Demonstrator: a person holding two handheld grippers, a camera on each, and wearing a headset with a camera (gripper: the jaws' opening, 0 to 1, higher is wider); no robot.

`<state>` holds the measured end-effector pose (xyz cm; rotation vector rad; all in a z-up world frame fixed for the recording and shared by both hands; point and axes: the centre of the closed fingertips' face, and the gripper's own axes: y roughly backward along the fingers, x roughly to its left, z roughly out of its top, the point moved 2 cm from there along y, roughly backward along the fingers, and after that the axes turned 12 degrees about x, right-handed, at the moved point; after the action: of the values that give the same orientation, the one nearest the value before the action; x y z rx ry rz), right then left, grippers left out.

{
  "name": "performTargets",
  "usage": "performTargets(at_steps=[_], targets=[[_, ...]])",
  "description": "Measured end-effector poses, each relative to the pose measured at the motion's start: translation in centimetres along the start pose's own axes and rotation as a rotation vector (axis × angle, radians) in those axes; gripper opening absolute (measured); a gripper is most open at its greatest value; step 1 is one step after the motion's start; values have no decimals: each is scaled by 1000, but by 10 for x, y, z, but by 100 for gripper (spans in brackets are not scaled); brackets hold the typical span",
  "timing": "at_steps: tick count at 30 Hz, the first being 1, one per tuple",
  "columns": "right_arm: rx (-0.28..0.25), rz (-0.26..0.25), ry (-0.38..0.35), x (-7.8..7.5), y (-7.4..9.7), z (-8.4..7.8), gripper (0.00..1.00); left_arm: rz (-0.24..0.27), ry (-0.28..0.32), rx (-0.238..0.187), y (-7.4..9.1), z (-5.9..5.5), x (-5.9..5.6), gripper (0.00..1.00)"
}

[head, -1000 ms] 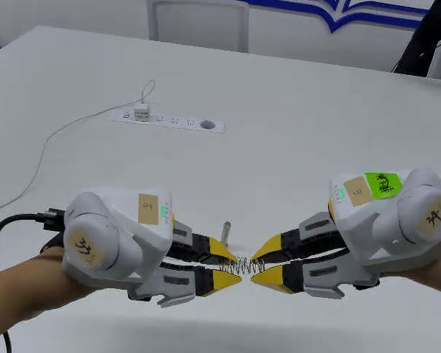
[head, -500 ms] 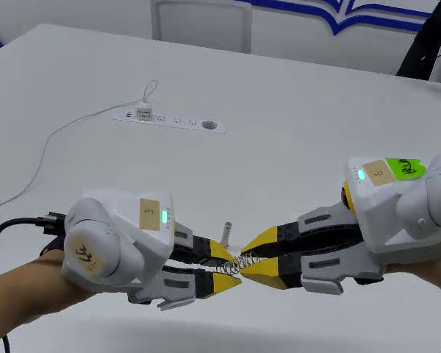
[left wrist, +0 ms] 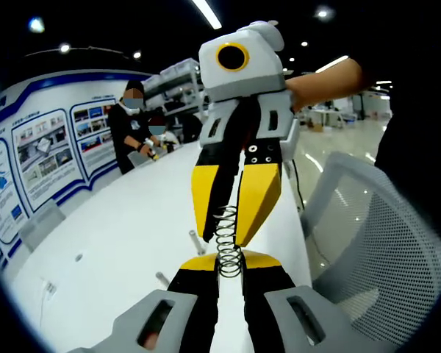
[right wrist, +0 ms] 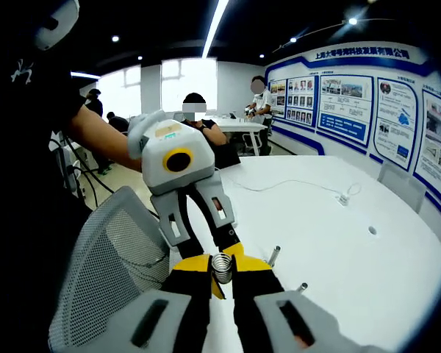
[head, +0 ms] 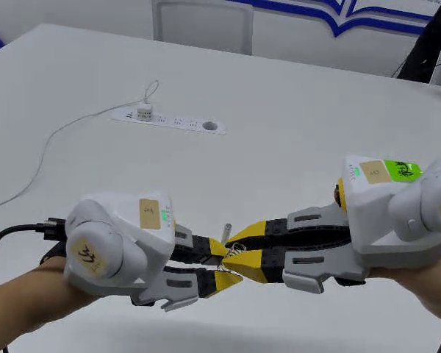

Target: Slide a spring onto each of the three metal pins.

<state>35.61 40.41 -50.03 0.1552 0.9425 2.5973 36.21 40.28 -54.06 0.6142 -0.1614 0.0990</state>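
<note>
Small steel coil spring (head: 234, 254) held off white table (head: 294, 147), axis level between tips: left gripper (left wrist: 230, 263) pinches one end, right gripper (right wrist: 220, 271) clamps other. Short upright metal pin (head: 226, 232) just behind, crosswise to spring

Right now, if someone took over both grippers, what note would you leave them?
Left gripper: shut on one end of the spring, held over the table.
Right gripper: shut on the spring's other end, tip to tip with the left.
Pins: two stand upright on the table just beyond the grippers, both bare.
Done: one spring picked up; none on a pin in sight.
Left: probably free one end, slide this spring over a pin, then do the same for the others.
</note>
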Motion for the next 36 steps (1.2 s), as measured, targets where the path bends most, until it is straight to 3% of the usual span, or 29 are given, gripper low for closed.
performTargets(at_steps=[6,10,12,15,26,32,36], targets=[[-24,-15,-32,-6,0,6,10,22,0,-27,7,2,5,13],[-38,-30,-50,-12,1,11,10,49,31,-34,9,1,9,24],[-45,-41,-64,-15,3,12,10,88,10,-39,10,-1,13,29],[-44,-51,-77,-18,4,10,10,91,32,-29,11,-5,13,33],[-15,-154,-117,-44,18,-11,11,116,59,-25,20,-14,19,30],[15,-231,-140,-62,26,-28,11,136,99,-34,25,-17,26,36],[22,-267,-196,-73,32,-39,11,156,129,-49,31,-19,33,43]])
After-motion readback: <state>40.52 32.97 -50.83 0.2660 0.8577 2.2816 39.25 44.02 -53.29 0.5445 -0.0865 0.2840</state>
